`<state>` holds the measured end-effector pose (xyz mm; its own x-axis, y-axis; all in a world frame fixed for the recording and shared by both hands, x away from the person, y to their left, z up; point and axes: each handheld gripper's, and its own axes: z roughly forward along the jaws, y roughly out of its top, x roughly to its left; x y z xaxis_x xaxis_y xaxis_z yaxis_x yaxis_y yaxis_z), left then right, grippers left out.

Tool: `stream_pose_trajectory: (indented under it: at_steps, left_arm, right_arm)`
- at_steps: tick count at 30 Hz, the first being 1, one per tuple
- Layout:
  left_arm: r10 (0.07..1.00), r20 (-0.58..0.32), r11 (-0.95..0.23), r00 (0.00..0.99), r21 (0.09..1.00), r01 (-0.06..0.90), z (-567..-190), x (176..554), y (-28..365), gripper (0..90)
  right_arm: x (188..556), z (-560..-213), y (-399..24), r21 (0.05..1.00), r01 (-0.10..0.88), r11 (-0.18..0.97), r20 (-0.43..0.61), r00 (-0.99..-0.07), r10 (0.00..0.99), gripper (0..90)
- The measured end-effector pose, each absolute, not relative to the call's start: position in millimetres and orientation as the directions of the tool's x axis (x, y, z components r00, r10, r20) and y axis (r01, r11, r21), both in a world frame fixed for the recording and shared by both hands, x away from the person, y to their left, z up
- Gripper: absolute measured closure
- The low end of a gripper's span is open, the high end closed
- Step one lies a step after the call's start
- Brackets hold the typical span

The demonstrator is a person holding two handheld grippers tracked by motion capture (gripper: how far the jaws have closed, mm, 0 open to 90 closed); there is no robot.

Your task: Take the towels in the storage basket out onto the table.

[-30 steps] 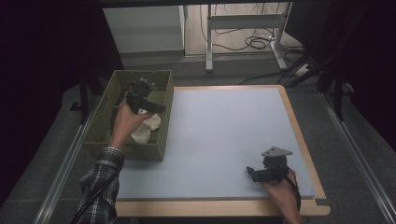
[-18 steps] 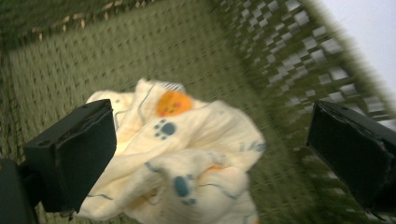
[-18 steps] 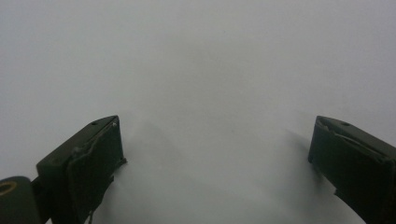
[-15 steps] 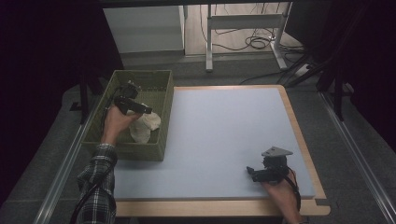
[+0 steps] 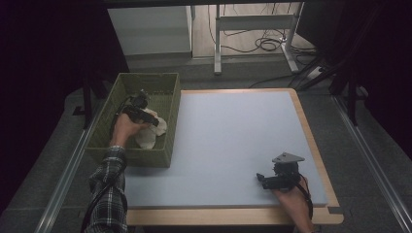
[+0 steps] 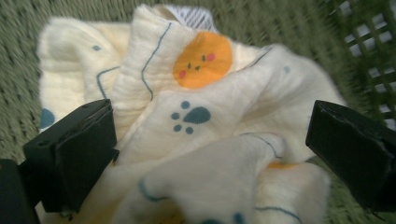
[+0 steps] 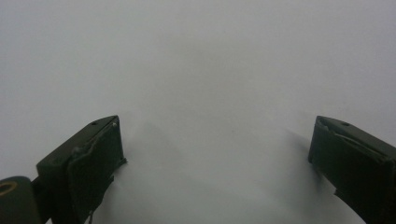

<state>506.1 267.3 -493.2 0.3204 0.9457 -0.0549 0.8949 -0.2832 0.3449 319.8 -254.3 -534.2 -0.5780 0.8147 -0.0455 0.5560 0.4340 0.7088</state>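
Left gripper view puts your left gripper [image 6: 210, 154] directly over a crumpled cream cloth [image 6: 196, 126], its two black jaws spread wide to either side of the bundle and not closed on it; whether the jaw tips touch the fabric cannot be told. The cloth carries blue paw prints, thin blue lines and an orange round face, and a striped scrap of fabric peeks from behind its top fold. It lies on the woven floor of a green basket [image 6: 280, 23], whose lattice wall rises at upper right. From the high view, your left hand [image 5: 125, 128] reaches into that basket [image 5: 127, 156], which stands off the left edge of the table, touching or just beside it, and the left gripper [image 5: 154, 121] sits over the pale cloth [image 5: 148, 136] near the basket's right wall. Your sleeve [image 5: 108, 194] is checked. Right gripper view shows your right gripper [image 7: 215, 154] released as well, jaws wide apart with nothing between them, over bare grey surface. High view places the right gripper [image 5: 262, 178] low on the table [image 5: 233, 141] near its front right corner, held in your right hand [image 5: 294, 199], well apart from the basket. The table has a pale grey-blue top and a wooden rim.
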Motion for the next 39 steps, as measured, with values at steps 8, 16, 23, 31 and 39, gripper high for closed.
stream_pose_trajectory:
  at_steps: [8,16,23,31,39]
  left_arm:
    - [0.943,0.014,-0.328,0.332,0.207,0.922,-507,510,263,25.9]
    - [0.929,0.011,-0.366,0.37,0.185,0.912,-502,506,261,77.3]
    - [0.937,-0.052,-0.323,0.345,0.25,0.913,-492,502,268,80.7]
    - [0.931,-0.09,-0.307,0.355,0.338,0.89,-458,489,278,81.0]
    - [0.928,-0.104,-0.287,0.356,0.408,0.867,-428,475,285,81.2]
  right_arm:
    - [320,-534,-254,0.709,0.556,0.434,-0.046,-0.578,0.815,3.1]
    - [320,-534,-254,0.709,0.556,0.435,-0.046,-0.578,0.815,3.1]
    - [320,-534,-254,0.709,0.556,0.434,-0.046,-0.578,0.815,3.1]
    - [320,-534,-254,0.709,0.556,0.435,-0.046,-0.578,0.815,3.1]
    - [320,-534,-254,0.709,0.556,0.434,-0.046,-0.578,0.815,3.1]
